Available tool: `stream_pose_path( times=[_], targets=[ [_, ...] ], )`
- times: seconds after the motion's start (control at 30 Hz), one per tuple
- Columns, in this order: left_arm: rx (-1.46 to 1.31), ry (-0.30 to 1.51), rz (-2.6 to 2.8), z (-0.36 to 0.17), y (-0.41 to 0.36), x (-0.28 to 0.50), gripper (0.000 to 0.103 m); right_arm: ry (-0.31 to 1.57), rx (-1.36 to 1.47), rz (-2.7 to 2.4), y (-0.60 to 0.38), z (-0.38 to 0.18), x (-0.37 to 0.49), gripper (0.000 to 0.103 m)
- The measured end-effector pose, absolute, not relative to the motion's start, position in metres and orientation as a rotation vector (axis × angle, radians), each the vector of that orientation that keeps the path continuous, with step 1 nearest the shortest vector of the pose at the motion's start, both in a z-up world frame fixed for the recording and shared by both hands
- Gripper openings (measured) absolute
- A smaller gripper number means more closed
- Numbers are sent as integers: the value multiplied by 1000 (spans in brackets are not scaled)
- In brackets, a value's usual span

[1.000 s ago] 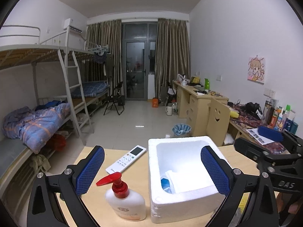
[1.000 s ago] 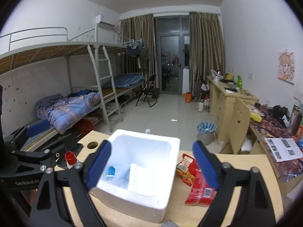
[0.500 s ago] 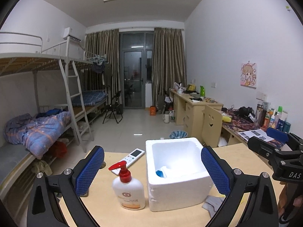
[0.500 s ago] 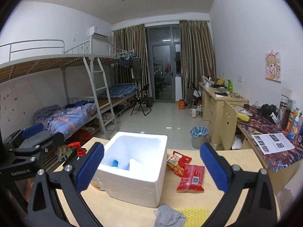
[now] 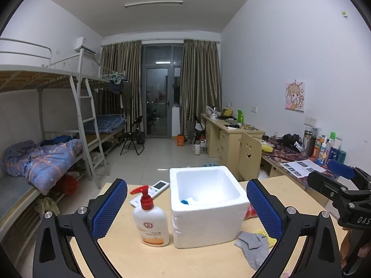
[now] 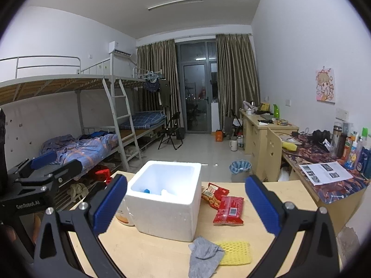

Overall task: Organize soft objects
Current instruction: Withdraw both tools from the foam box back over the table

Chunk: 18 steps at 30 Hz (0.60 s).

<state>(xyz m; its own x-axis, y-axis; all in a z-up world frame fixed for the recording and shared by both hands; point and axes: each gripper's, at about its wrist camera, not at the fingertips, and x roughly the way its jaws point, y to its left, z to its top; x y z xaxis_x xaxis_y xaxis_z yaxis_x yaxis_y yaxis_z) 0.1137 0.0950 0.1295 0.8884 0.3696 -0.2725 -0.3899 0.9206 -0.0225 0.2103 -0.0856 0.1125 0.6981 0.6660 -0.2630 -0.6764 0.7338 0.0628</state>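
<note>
Here my left gripper [image 5: 186, 210] is spread wide with nothing between its blue pads [image 5: 109, 208], and it hangs above the near edge of the tabletop [image 5: 204, 261], touching nothing. My right gripper [image 6: 185, 205] is just as wide and just as empty, raised level over the tabletop and facing the foam box [image 6: 165, 199].

The foam box is a white, open-topped cube standing upright. Inside it, low against the near wall, I see something blue [image 6: 146, 190] and something white [image 6: 167, 192]; what they are I cannot tell.

In front of the foam box and to its right lies a crumpled grey cloth [image 6: 204, 256], partly overlapping a yellow mesh pad [image 6: 235, 252] beside it. Further right of the foam box lie two red snack packets [image 6: 228, 209], the nearer one flat. Just left of the foam box stands a pump bottle [image 5: 150, 224] with a red top, and behind that, left of the foam box's far corner, rests a white remote control [image 5: 151, 192].

Both grippers point forward along the tabletop, the foam box framed between each pair of fingers.
</note>
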Motion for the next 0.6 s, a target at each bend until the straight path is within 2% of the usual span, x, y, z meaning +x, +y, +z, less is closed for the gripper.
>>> stream_pose_path(
  times=[0.6],
  targets=[
    [-162, 246, 356, 63, 78, 94, 103, 220, -116, 613, -123, 49, 159, 103]
  ],
)
